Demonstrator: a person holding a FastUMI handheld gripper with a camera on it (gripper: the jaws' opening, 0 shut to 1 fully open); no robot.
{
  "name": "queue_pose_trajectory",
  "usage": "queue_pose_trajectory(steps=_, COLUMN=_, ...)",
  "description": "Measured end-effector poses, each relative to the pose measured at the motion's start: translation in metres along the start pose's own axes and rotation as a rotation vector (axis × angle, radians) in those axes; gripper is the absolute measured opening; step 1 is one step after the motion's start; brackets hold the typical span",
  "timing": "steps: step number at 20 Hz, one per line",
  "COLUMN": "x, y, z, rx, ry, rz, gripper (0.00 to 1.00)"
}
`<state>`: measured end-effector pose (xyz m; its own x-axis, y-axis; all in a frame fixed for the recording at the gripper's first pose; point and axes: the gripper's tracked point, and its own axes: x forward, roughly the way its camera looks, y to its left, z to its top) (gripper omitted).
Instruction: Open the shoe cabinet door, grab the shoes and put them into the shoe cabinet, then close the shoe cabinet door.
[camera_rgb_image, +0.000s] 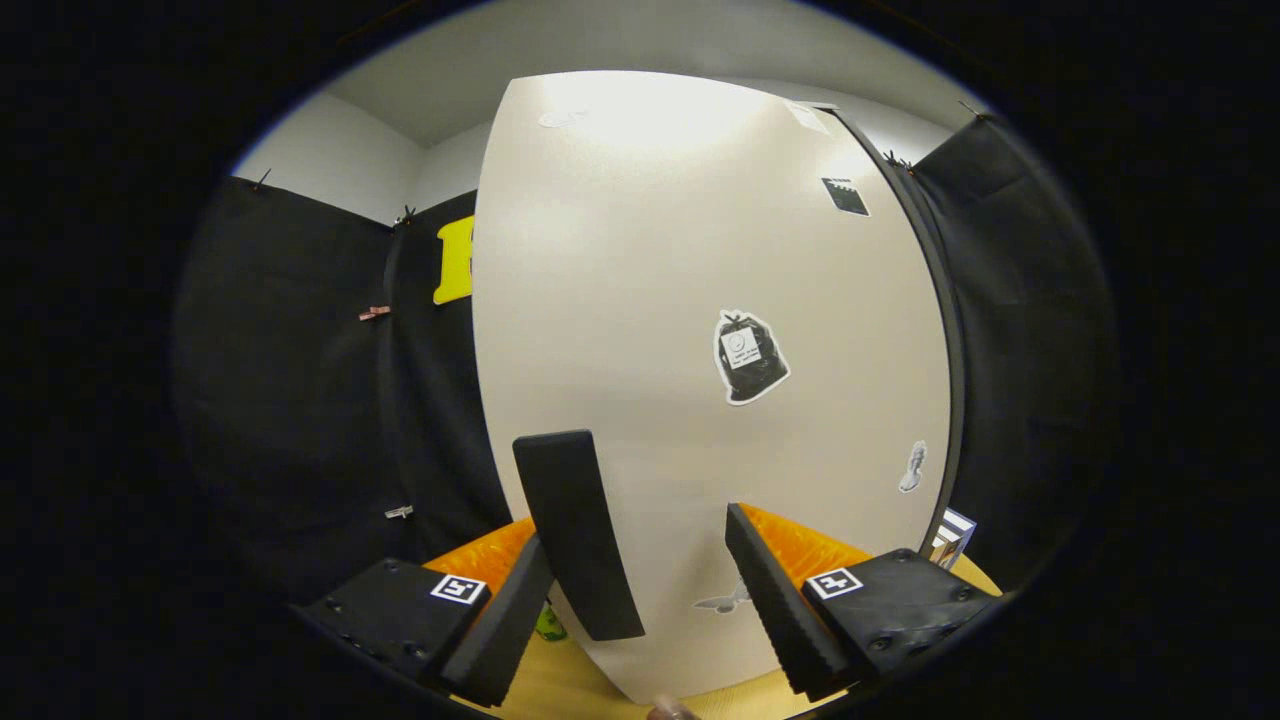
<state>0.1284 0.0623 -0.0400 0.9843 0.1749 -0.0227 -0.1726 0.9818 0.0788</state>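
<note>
My claw (640, 610) is spread wide, its two fingers well apart and pressing on nothing. Between them rises the shoe cabinet door (700, 330), a tall, pale, smooth panel that stands just ahead of my fingertips and reaches far above them. On the door's face, close to its left edge, sits a long black handle (578, 535), upright with a slight tilt; it lies just beside my left finger (498, 630), nearer to it than to the right finger (785, 615), and I cannot tell whether the finger touches it. The door carries a few stickers: a dark bag-shaped one (750, 357) about mid-height, a small black square one (846, 196) up near the right edge, a little pale figure (912, 467) low at the right, and a faint winged shape (724, 600) low between my fingers. A dark strip (935, 300) runs along the door's right edge (whether the door is ajar there I cannot say). Under the door and my fingers lies a light wooden floor (560, 690). Black cloth (300, 400) hangs to either side, with a small clip (375, 313) pinned to it at the left.
</note>
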Motion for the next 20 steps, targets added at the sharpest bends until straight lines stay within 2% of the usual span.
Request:
queue_pose_trajectory(steps=9, x=0.066, y=0.005, z=-0.005, rx=-0.057, ry=-0.031, rz=-0.085, gripper=1.00)
queue_pose_trajectory(steps=20, x=0.104, y=0.003, z=-0.006, rx=-0.089, ry=-0.049, rz=-0.206, gripper=0.99)
